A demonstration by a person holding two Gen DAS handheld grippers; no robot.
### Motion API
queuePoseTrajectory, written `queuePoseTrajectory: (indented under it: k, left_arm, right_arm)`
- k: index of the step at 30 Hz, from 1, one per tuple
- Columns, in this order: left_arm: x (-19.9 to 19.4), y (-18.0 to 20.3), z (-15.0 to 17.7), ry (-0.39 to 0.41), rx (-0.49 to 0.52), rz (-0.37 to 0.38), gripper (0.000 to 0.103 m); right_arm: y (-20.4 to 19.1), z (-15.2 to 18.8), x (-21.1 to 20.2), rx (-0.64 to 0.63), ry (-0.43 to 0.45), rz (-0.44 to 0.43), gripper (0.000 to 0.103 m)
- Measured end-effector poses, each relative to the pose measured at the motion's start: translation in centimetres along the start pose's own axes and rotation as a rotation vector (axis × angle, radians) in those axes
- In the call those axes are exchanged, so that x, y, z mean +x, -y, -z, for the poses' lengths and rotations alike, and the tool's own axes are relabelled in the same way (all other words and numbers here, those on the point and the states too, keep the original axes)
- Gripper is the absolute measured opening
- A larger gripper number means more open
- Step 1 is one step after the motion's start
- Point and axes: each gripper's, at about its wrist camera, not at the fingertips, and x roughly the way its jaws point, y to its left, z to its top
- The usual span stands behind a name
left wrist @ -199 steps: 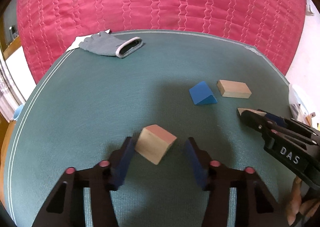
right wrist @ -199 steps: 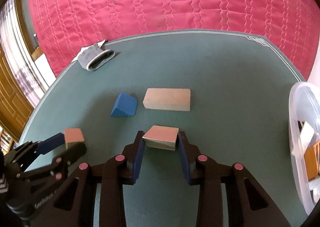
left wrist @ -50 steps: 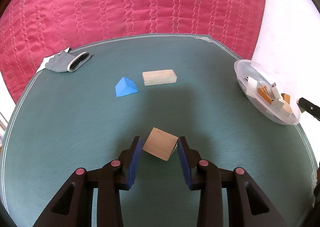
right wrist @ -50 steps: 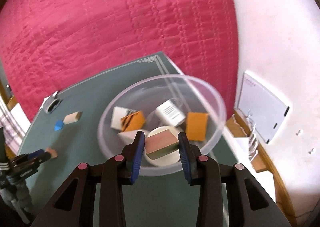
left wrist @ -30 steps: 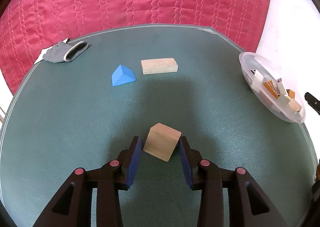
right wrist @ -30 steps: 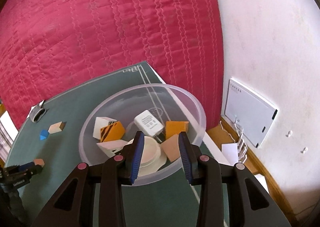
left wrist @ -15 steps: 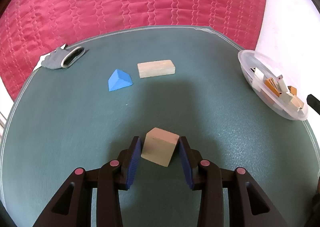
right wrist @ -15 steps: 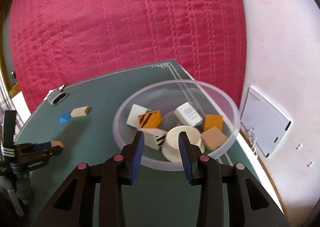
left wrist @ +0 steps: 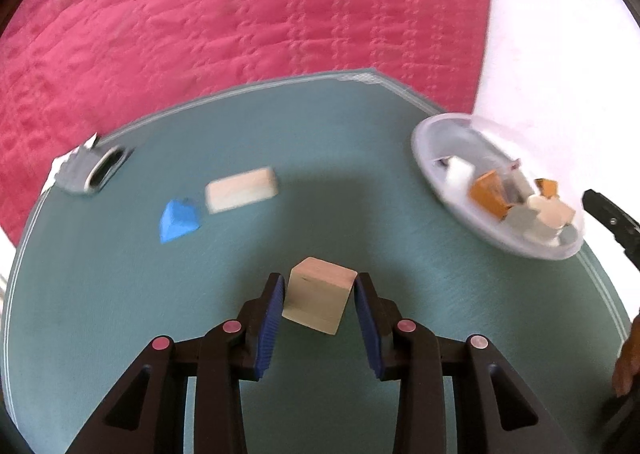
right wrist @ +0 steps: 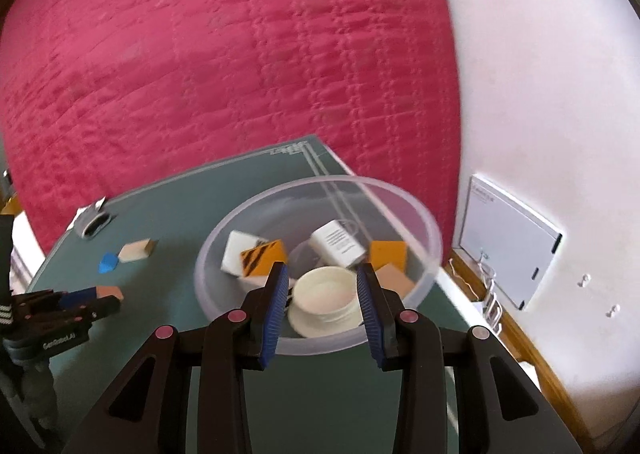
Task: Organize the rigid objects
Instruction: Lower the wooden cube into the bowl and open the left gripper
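Right gripper (right wrist: pixel 322 290): jaws narrowly apart, empty; its wedge block (right wrist: pixel 394 280) now lies released in the clear bowl (right wrist: pixel 430 238). Left gripper (left wrist: pixel 319 304): jaws pinching wooden block (left wrist: pixel 320 300), lifted above the table (left wrist: pixel 120 294), next for the bowl. Blue wedge (left wrist: pixel 179 218) and long block (left wrist: pixel 241 189) remain.

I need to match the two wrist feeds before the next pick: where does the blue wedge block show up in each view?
Left wrist view: the blue wedge block lies left of centre on the green mat, just left of the long wooden block.
Right wrist view: the same wedge is small at the far left, again beside the long block.
Shared landmark: the clear plastic bowl, at the right edge in the left view, centre in the right.
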Motion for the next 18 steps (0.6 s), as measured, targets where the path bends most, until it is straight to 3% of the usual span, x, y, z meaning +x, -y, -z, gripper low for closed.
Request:
queuePoseTrajectory:
  k: [18]
  left_arm:
    - [1.4, 8.6, -5.1, 0.059, 0.138, 0.165, 0.038]
  right_arm:
    - [2.0, -0.2, -0.2, 0.076, 0.03, 0.03, 0.037]
